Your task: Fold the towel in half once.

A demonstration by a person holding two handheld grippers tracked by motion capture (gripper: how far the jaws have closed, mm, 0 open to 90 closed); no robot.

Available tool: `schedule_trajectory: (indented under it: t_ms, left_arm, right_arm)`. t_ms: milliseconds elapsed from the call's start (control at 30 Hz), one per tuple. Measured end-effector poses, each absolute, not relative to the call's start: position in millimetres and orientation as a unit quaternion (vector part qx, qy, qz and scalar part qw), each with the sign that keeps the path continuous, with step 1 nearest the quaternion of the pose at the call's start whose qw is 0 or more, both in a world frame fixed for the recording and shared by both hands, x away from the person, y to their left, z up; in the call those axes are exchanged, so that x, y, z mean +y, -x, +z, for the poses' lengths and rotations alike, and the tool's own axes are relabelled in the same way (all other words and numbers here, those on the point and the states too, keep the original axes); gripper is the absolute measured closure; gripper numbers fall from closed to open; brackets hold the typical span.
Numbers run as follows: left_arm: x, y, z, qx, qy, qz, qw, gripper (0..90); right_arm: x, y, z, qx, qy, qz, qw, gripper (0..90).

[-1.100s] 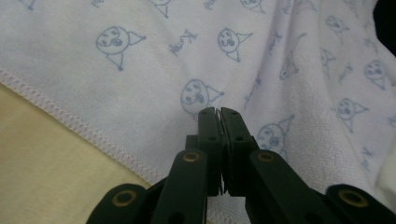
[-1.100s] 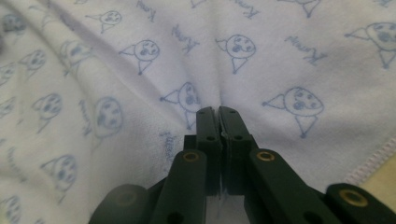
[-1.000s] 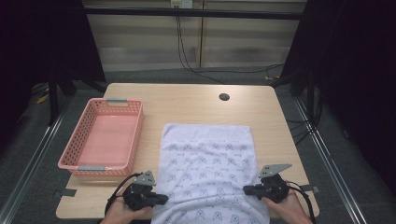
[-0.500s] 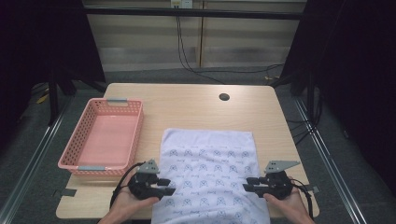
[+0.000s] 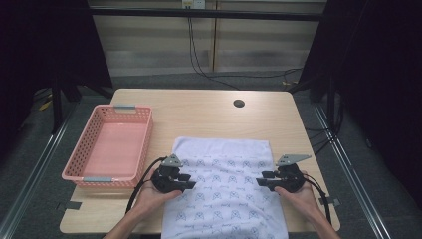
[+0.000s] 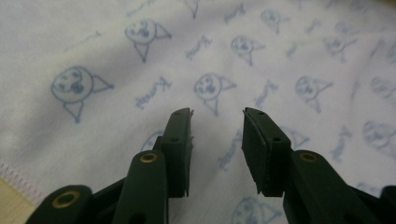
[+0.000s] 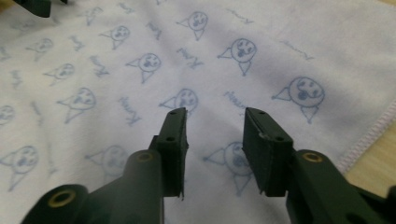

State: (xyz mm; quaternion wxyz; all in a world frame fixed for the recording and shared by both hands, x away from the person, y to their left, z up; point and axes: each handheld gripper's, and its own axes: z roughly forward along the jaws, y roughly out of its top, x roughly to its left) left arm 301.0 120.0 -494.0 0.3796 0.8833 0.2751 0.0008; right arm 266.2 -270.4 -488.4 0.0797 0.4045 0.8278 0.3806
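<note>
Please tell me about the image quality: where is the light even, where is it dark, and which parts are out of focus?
High view: the table and white cloth are evenly lit, the surroundings fall into darkness, and the image is a little soft. Left gripper view: the cloth print is blurred throughout, and the black jaws are sharper. Right gripper view: the nearer print is fairly clear, and the far cloth is blurred.

cloth (image 5: pixel 229 184): white, printed with repeating blue-grey cartoon faces and script lettering, pale pink stitched hem | basket (image 5: pixel 79 169): salmon-pink lattice walls, grey handle clips | bench (image 5: pixel 199 112): light wood grain, one dark round hole | left gripper (image 5: pixel 188 181): black, fingers (image 6: pixel 180 140) black, brass-coloured rivets | right gripper (image 5: pixel 261 179): black, grey top plate
</note>
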Motion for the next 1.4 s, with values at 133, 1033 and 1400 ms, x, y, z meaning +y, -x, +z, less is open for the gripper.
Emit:
schedule_trajectory:
  t_ms: [133,1033,1400]
  left_arm:
    - [118.4,-297.7,-496.6,0.268,-0.885,0.020,0.381,66.7]
    - [103.4,-264.7,-497.6,0.222,-0.891,-0.080,0.387,82.3]
    - [118.0,-303.6,-478.0,0.300,-0.858,-0.002,0.416,55.5]
  right_arm:
    - [-262.5,-266.7,-496.4,0.838,-0.405,0.354,0.091,59.6]
    - [-304.6,-240.8,-475.3,0.807,-0.439,0.379,0.109,66.1]
    - [-329.7,-321.4,-499.6,0.784,-0.488,0.358,0.139,51.5]
